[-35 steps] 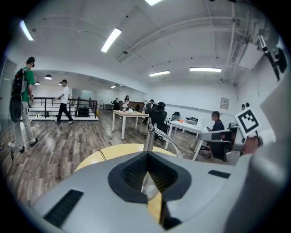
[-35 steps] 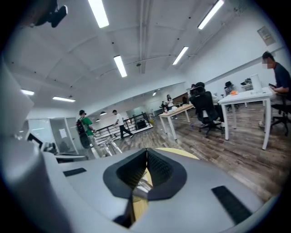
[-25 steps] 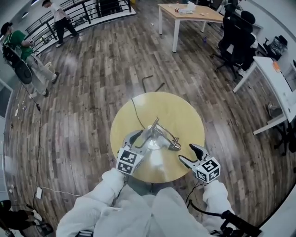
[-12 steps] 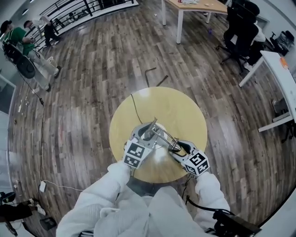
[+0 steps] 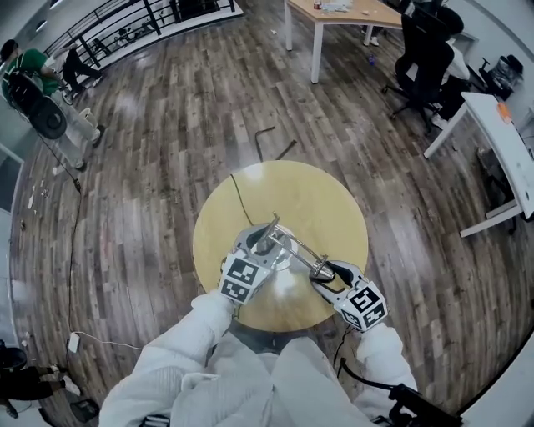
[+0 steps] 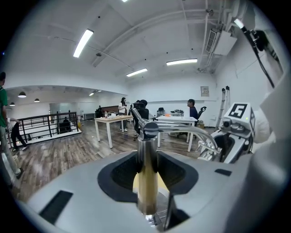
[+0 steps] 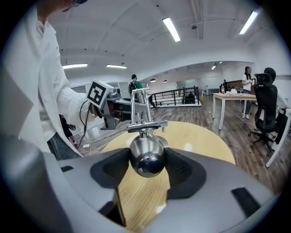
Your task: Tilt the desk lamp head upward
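A chrome desk lamp (image 5: 284,250) stands mid-table on the round yellow table (image 5: 334,200). My left gripper (image 5: 257,243) is at its upright post (image 6: 146,177); both pads touch the post, and the jaws have just been closing on it. The lamp's arm (image 5: 296,247) runs right to the rounded chrome head (image 5: 319,268). My right gripper (image 5: 327,272) holds that head (image 7: 147,157) between its pads, its jaws having just closed in on it. In the left gripper view the right gripper (image 6: 234,132) shows beyond the arm.
The lamp's black cable (image 5: 240,200) runs over the table's far edge to the wooden floor. A dark bent bar (image 5: 267,138) lies on the floor beyond. A wooden desk (image 5: 350,12), office chairs (image 5: 425,58) and a white desk (image 5: 501,133) stand far off. People (image 5: 33,75) are at the far left.
The right gripper came in from the right and took the lamp head between its jaws. The left gripper moved forward onto the post. Both have stayed put over the last half second.
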The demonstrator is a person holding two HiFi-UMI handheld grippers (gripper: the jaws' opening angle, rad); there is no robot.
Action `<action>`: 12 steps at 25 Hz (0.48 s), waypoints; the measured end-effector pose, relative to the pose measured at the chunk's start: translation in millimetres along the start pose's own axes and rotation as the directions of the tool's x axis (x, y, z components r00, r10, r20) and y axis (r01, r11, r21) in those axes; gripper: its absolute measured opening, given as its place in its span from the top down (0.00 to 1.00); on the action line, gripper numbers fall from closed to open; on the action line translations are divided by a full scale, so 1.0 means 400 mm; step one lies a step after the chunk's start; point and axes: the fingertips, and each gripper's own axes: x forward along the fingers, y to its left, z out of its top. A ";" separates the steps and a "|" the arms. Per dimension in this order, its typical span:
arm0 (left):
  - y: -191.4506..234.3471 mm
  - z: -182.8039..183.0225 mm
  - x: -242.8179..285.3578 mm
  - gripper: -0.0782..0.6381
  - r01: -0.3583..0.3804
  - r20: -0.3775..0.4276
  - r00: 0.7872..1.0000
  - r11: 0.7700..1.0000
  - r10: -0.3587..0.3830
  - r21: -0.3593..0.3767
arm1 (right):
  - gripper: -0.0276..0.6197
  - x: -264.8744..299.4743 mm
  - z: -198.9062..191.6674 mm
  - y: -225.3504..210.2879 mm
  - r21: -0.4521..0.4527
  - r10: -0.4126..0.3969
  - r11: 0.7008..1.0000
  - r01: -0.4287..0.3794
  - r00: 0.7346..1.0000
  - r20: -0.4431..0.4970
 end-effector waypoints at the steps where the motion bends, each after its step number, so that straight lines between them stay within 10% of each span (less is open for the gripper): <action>1: 0.000 -0.004 -0.001 0.71 0.002 -0.005 1.000 1.000 -0.002 0.003 | 0.55 -0.021 0.011 0.004 -0.009 -0.007 1.000 0.007 1.000 0.002; 12: -0.003 -0.018 -0.003 0.71 0.035 -0.052 0.998 0.999 -0.035 0.007 | 0.56 -0.256 0.282 0.052 -0.105 -0.029 0.993 0.044 0.990 0.140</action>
